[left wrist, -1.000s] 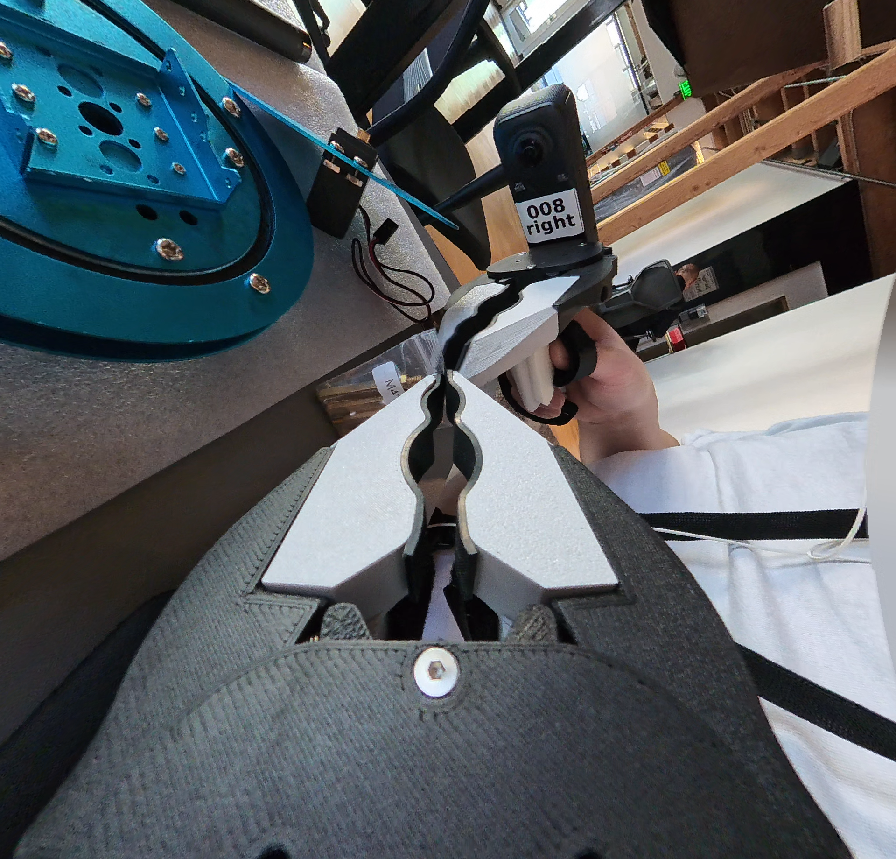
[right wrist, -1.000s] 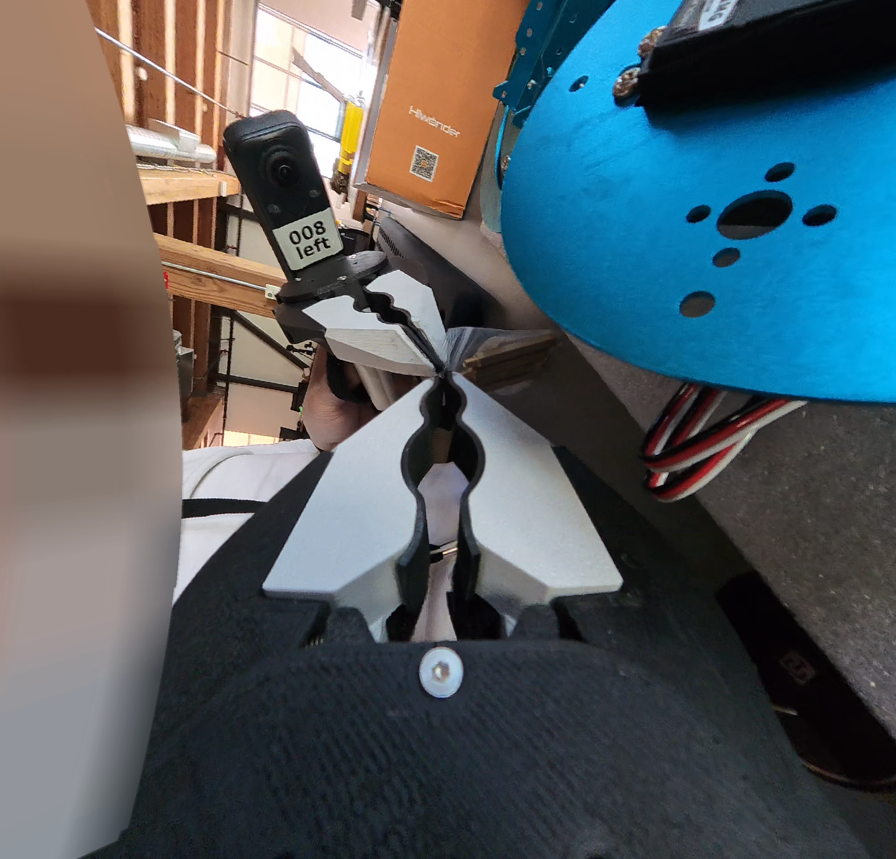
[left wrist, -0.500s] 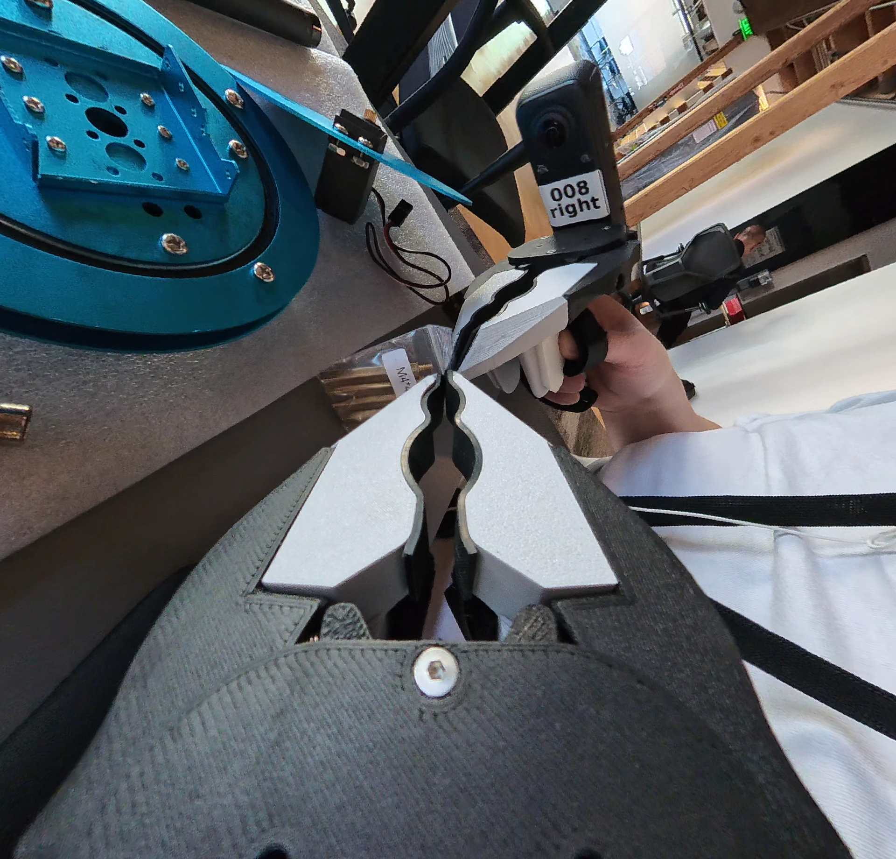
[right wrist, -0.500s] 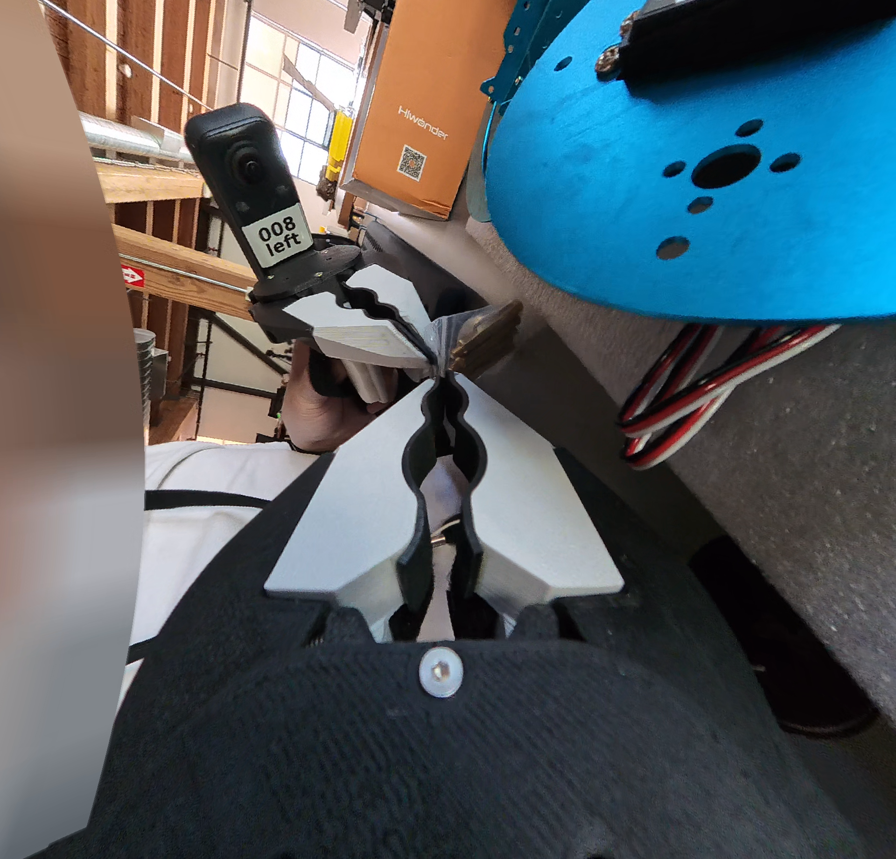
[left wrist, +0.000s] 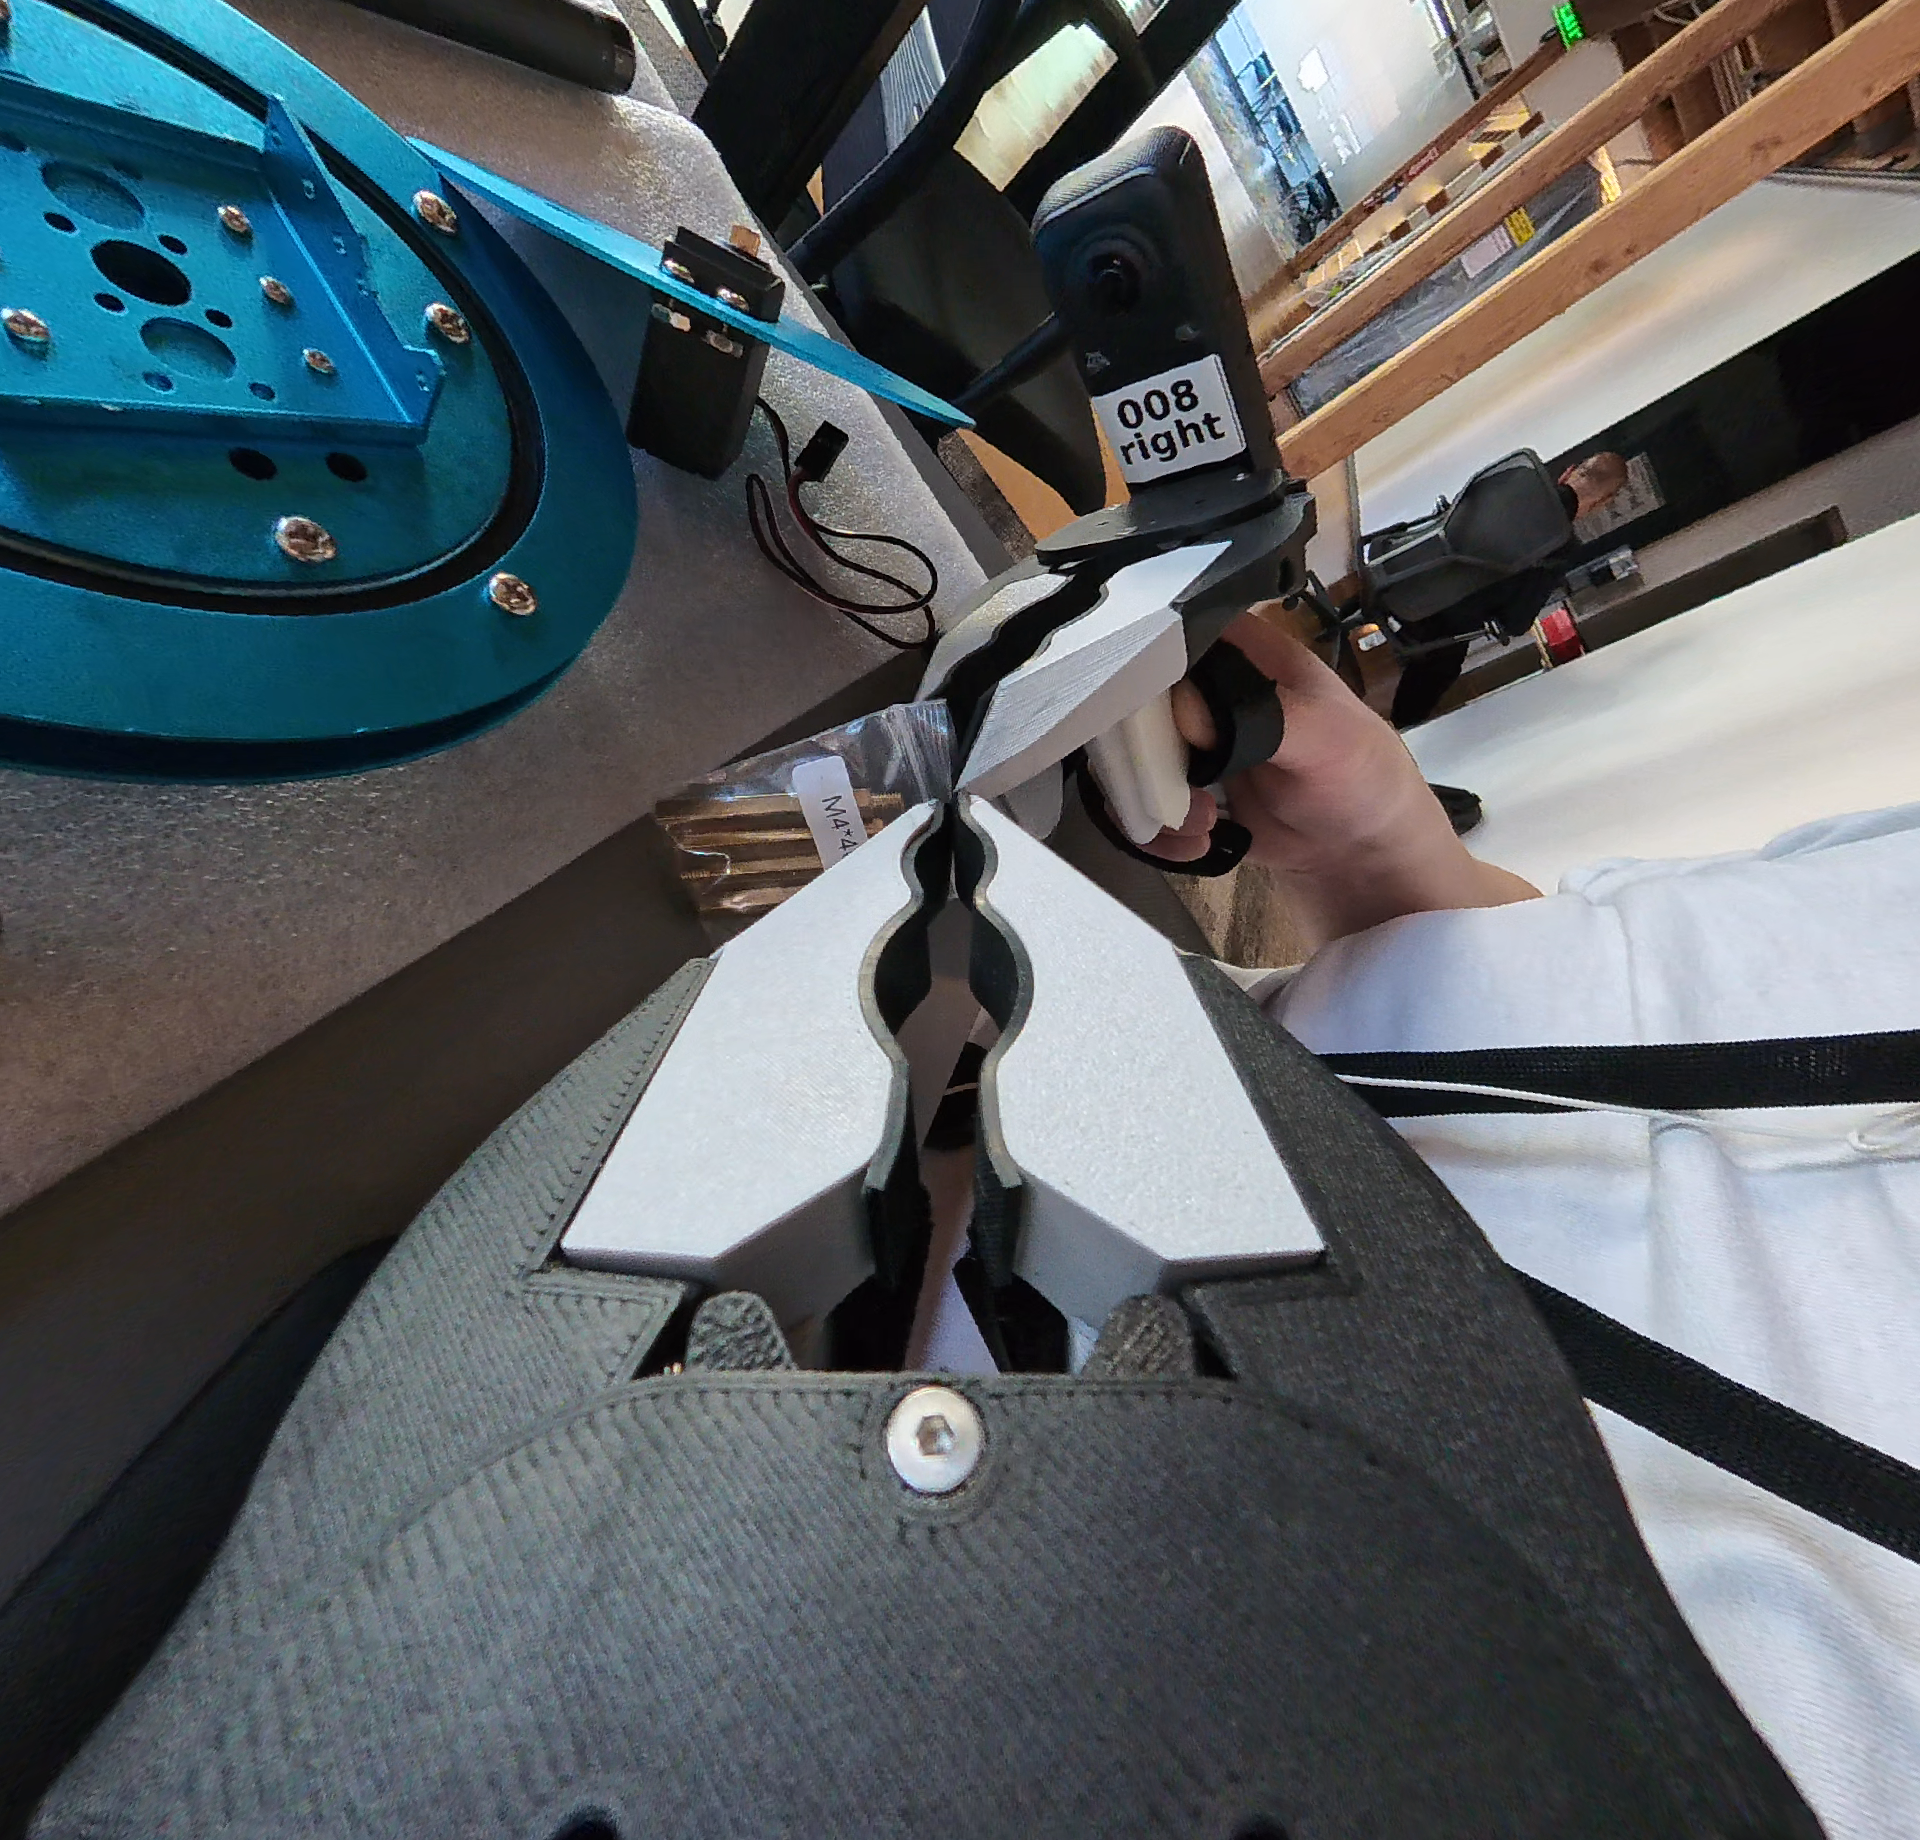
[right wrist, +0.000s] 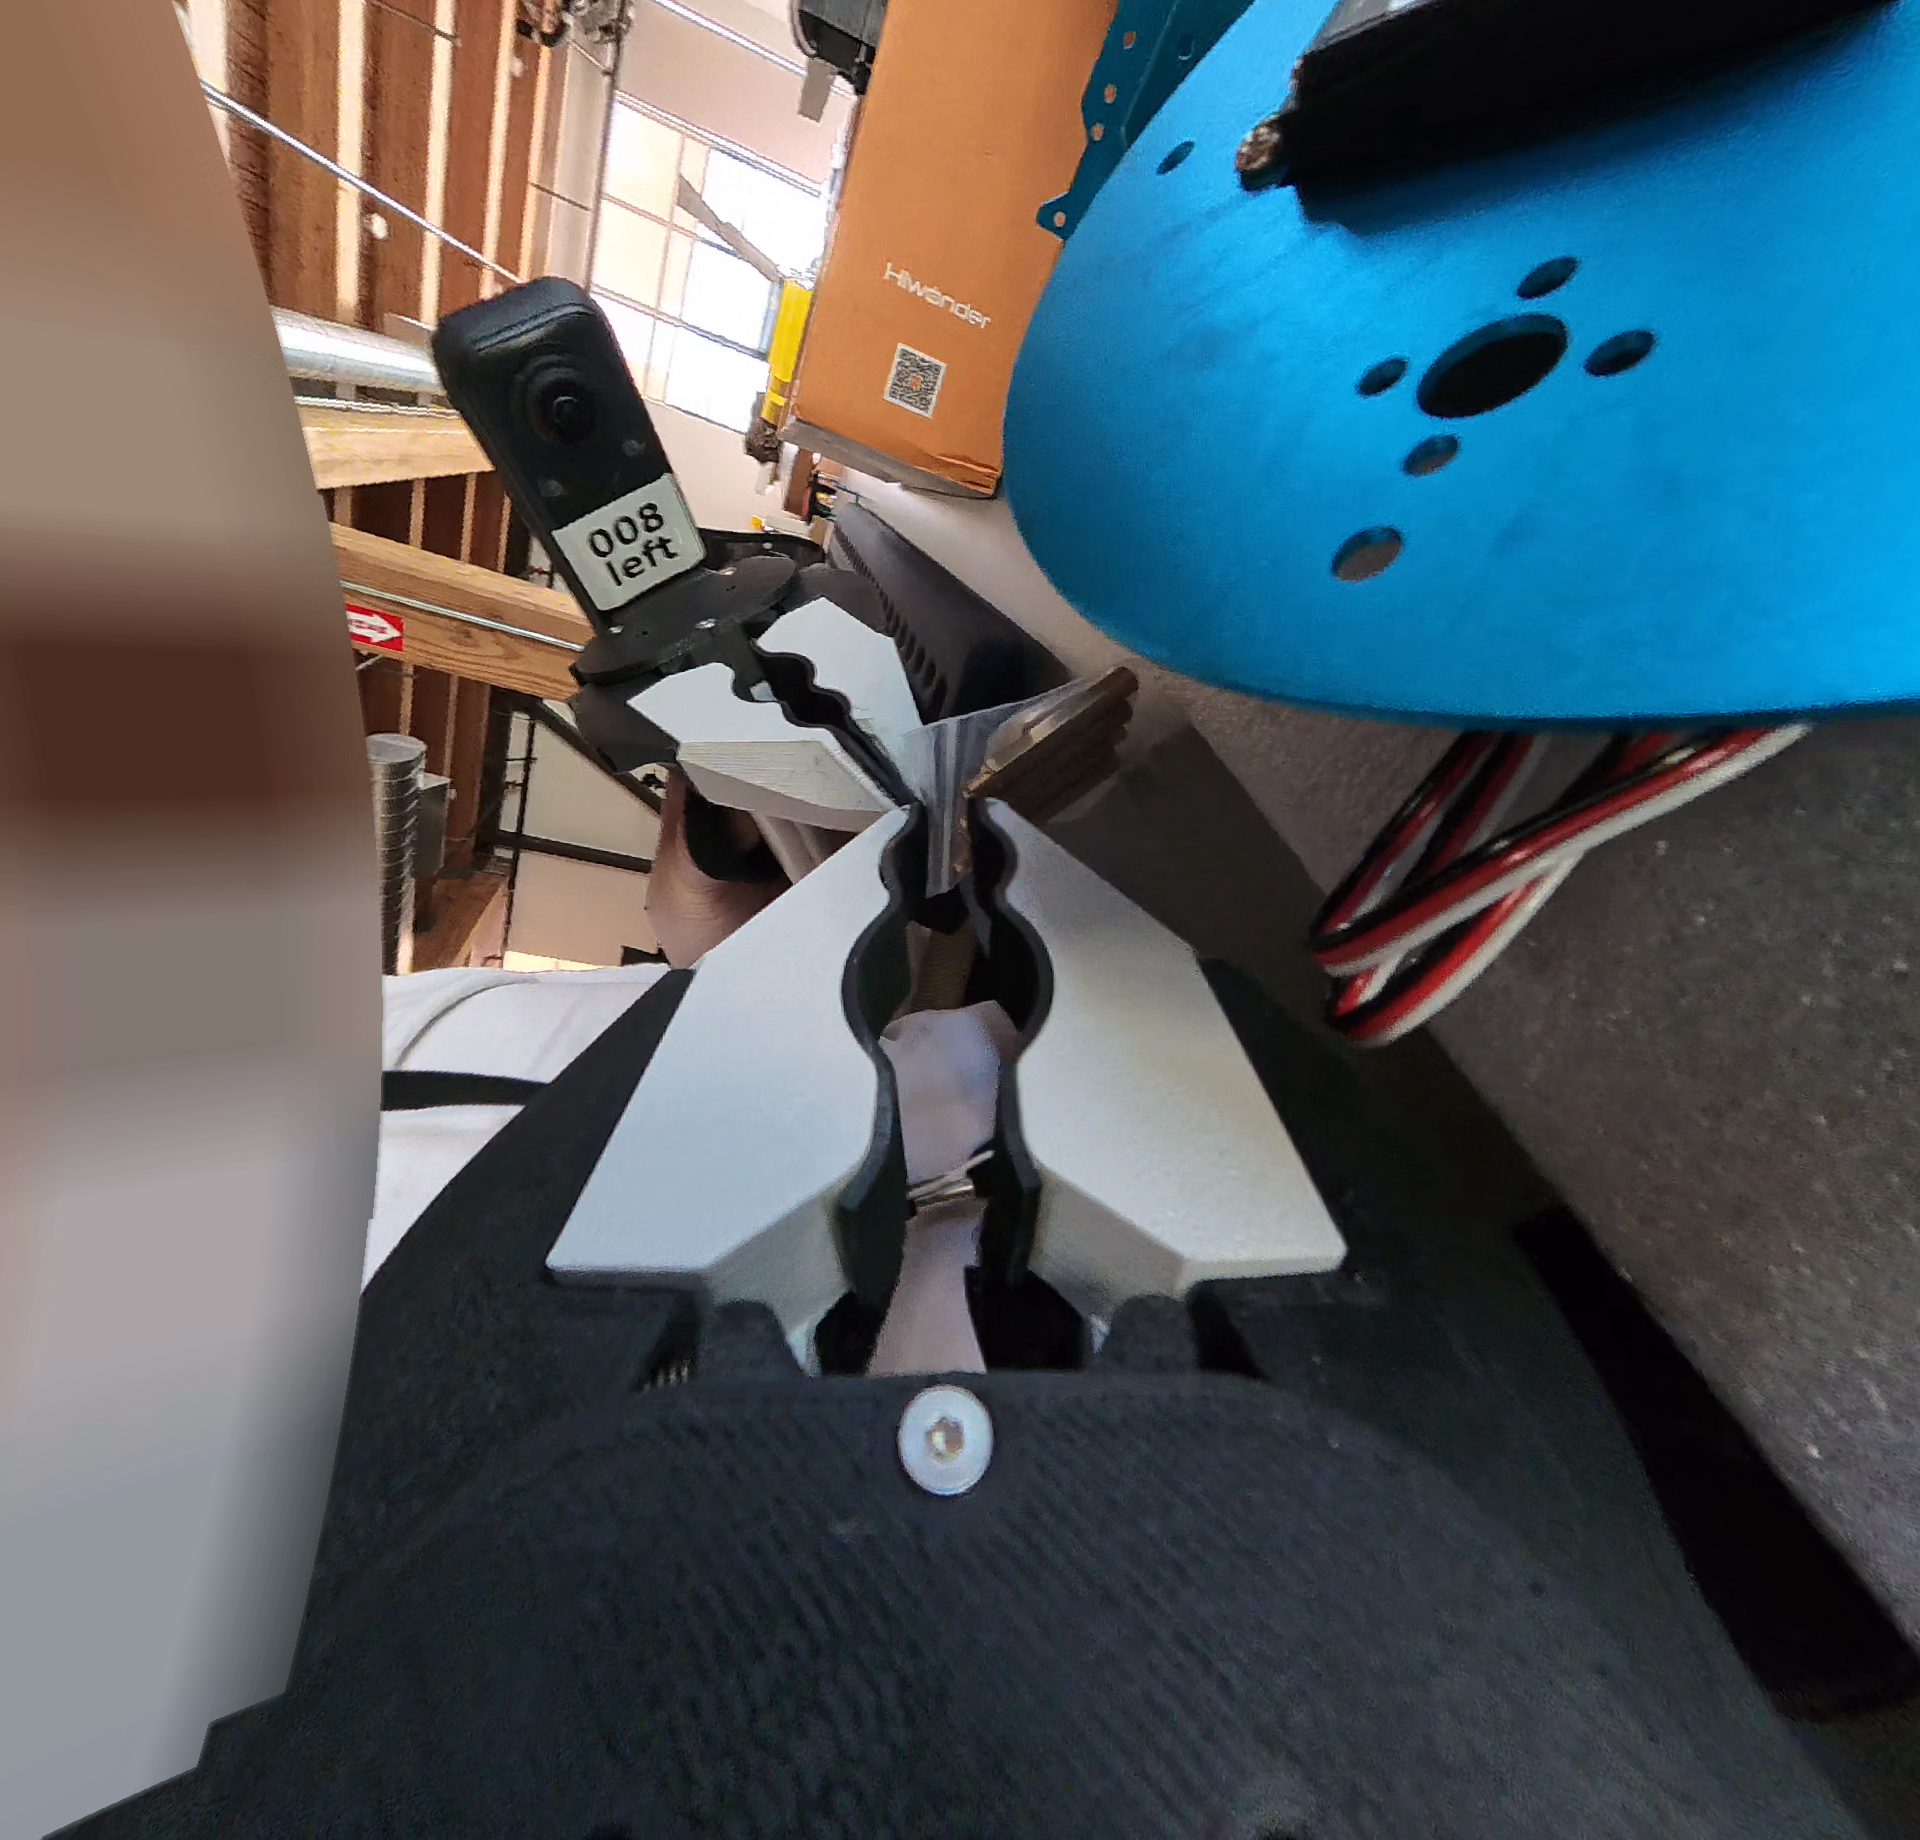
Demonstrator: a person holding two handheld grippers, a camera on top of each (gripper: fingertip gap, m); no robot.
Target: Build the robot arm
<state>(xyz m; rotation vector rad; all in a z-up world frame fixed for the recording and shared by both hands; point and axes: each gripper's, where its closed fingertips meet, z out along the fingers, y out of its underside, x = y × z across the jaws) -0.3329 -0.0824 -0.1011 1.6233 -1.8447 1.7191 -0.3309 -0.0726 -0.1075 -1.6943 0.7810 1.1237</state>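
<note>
A small clear plastic bag of brass standoffs [left wrist: 769, 834] with a white label hangs at the grey table's front edge. My left gripper [left wrist: 954, 811] is shut on one corner of the bag's plastic. My right gripper [right wrist: 940, 826] is shut on the plastic [right wrist: 948, 767] right beside it, with the brass standoffs [right wrist: 1070, 730] just past its tips. The two grippers' tips meet almost touching. The right gripper [left wrist: 961, 720] also shows in the left wrist view, and the left gripper [right wrist: 883, 788] in the right wrist view. Each is held by a hand.
On the grey table [left wrist: 208, 907] lie a blue round metal base [left wrist: 312, 585] and a blue plate [right wrist: 1455, 502] with a black servo [left wrist: 696, 388] and its red, white and black wires [right wrist: 1507, 886]. An orange box [right wrist: 935, 232] stands behind. A person's white shirt [left wrist: 1662, 1115] is close. Left and right tips are no more than a few centimetres apart.
Both grippers stay shut on the bag. The bag's plastic now sits deeper in the right gripper's jaws and spreads out between the two tips. Both grippers have shifted slightly against the table.
</note>
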